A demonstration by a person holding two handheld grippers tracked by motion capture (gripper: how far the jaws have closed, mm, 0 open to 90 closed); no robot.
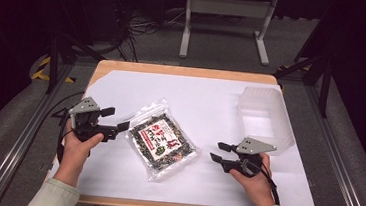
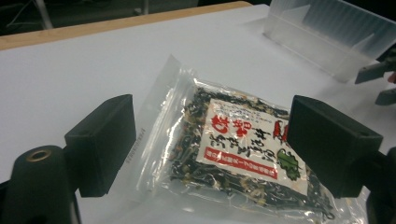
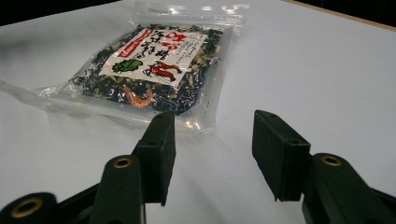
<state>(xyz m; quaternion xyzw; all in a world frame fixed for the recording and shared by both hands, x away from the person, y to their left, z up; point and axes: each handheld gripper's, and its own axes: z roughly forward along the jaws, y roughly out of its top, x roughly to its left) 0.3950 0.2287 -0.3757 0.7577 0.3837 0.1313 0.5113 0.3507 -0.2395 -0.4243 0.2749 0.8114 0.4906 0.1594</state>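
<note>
A clear plastic packet of dried seaweed mix (image 1: 164,140) lies flat on the white-covered worktop (image 1: 210,110), a little toward 7 o'clock from its middle and turned so one corner points toward the person. Its contents are dark green-black flakes with pale bits and an orange shrimp-like piece, sealed under a wide transparent border. A white label on the front carries large red Japanese characters, smaller black writing, a red strip with white text and a green leaf picture; the characters are too small to read with certainty.

The left gripper (image 1: 116,118) sits just beside the packet at 9 o'clock, its fingers (image 2: 103,140) spread wide on either side of the packet's edge without pressing on it. The right gripper (image 1: 219,152) rests near the packet at 3 o'clock, fingers (image 3: 158,154) about half apart with nothing between them. A translucent plastic bin (image 1: 265,117) stands at 2 o'clock
</note>
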